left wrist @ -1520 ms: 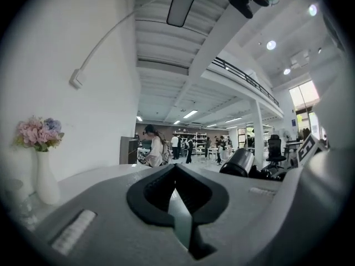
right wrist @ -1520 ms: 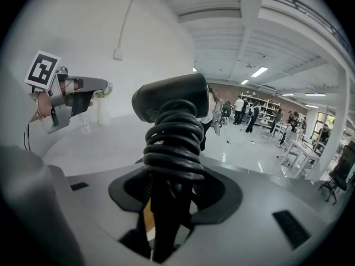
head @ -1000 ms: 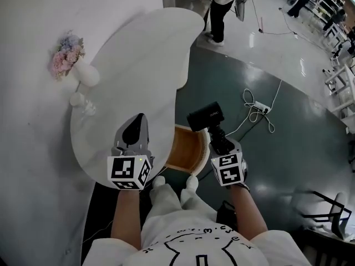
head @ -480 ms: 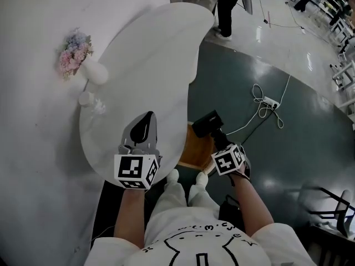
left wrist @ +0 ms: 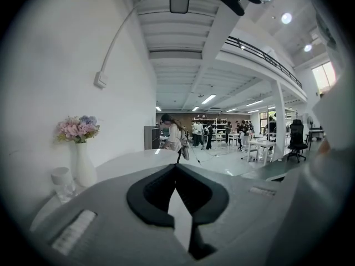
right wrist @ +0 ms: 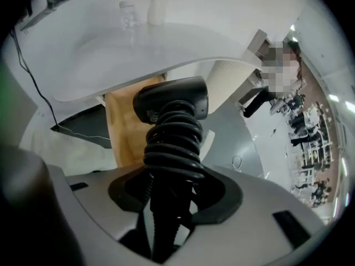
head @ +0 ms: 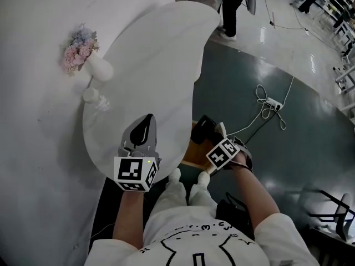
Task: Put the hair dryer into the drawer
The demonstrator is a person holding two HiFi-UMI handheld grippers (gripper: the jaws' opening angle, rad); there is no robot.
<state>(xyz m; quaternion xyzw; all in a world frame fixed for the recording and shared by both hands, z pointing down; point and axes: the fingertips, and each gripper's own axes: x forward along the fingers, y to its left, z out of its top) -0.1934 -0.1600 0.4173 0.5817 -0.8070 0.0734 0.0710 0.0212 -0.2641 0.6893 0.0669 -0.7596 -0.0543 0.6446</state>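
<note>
My right gripper is shut on the handle of a black hair dryer, which has its cord coiled round that handle. It points steeply down, holding the dryer over the open wooden drawer under the white table. In the right gripper view the hair dryer stands out from the right gripper, head outward, with the drawer behind it. Over the table's near edge my left gripper is shut on nothing. In its own view the left gripper has its tips meeting.
A white vase of flowers and a small glass stand at the table's left side. A power strip with cable lies on the dark floor to the right. A person stands beyond the table's far end.
My right gripper has sunk and tipped downward with the hair dryer, bringing it low over the open drawer. The left gripper has hardly shifted.
</note>
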